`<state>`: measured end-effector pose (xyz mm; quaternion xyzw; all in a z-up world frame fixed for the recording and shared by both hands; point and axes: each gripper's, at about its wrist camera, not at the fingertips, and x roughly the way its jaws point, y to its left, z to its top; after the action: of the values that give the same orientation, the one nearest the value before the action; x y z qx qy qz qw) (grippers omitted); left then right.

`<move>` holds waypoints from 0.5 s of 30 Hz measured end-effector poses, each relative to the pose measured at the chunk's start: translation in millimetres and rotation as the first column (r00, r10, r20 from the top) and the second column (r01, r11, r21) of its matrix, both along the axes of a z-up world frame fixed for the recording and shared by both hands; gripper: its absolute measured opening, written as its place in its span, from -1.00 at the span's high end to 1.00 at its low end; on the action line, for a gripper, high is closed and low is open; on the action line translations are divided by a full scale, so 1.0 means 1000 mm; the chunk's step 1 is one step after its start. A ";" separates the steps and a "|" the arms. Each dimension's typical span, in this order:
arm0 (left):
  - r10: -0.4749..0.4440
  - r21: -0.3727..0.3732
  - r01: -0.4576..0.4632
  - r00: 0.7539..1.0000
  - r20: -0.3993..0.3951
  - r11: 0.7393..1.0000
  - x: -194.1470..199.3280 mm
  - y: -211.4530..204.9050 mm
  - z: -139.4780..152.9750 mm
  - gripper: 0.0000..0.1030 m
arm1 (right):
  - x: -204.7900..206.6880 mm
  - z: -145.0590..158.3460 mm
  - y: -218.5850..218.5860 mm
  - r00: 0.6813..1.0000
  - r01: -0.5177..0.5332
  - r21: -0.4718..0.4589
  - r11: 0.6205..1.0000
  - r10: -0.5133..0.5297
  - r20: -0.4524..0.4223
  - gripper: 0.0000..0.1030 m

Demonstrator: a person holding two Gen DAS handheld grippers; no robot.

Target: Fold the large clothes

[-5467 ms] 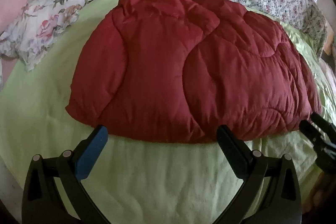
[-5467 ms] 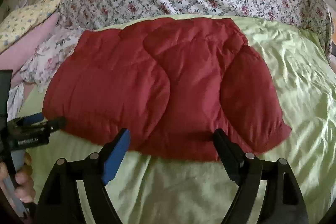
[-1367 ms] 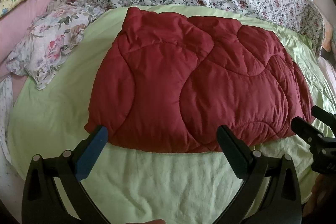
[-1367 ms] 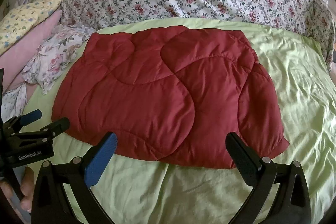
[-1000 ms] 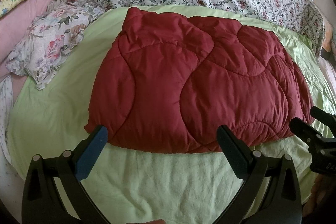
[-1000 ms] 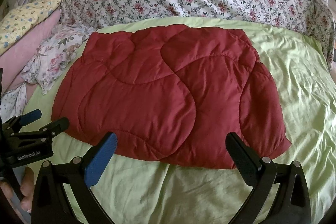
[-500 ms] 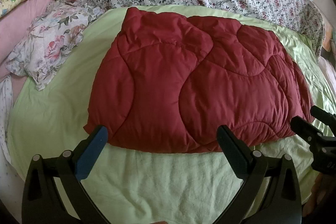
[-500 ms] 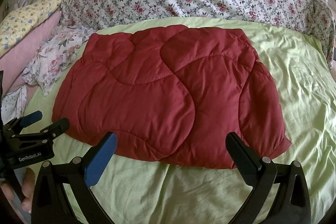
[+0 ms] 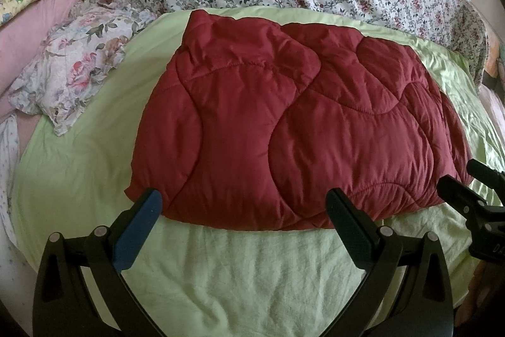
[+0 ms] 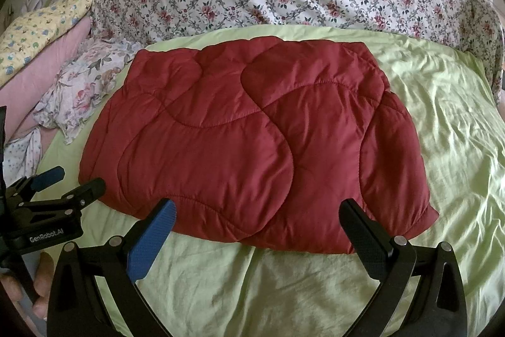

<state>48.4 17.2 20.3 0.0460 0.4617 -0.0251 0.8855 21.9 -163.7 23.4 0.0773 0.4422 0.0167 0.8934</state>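
Through my left wrist camera, my left gripper (image 9: 243, 212) hovers spread and empty just short of the near edge of the red quilted garment (image 9: 296, 128), which lies folded on the green sheet (image 9: 252, 267) with its long axis running left to right, its left corner nearest this tool. Through my right wrist camera, my right gripper (image 10: 257, 221) is likewise spread and empty at the near edge toward the right corner; only here do I see the right edge fully, where layers seem stacked, I think.
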 end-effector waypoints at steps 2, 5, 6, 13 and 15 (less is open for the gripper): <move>0.002 0.000 -0.002 1.000 -0.001 1.000 0.000 0.001 -0.001 -1.00 | 0.000 0.000 0.000 1.000 -0.001 0.000 1.000 0.001 0.000 -1.00; 0.007 0.007 -0.007 1.000 0.003 1.000 0.000 0.000 -0.001 -1.00 | 0.000 0.000 0.000 1.000 -0.001 0.003 1.000 0.001 -0.001 -1.00; 0.009 0.010 -0.009 1.000 0.006 1.000 -0.001 -0.001 -0.001 -1.00 | 0.000 0.000 -0.001 1.000 -0.001 0.003 1.000 0.001 -0.001 -1.00; 0.011 0.034 -0.012 1.000 0.015 0.999 -0.001 -0.004 -0.002 -1.00 | 0.001 0.000 -0.002 1.000 0.000 0.006 1.000 0.000 -0.005 -1.00; 0.009 0.031 -0.010 1.000 0.014 0.999 0.000 -0.004 -0.002 -1.00 | 0.002 0.000 -0.002 1.000 0.000 0.009 1.000 0.000 -0.007 -1.00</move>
<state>48.4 13.2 18.6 0.0578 0.4560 -0.0132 0.8880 23.7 -165.3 23.0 0.0816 0.4454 0.0184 0.8914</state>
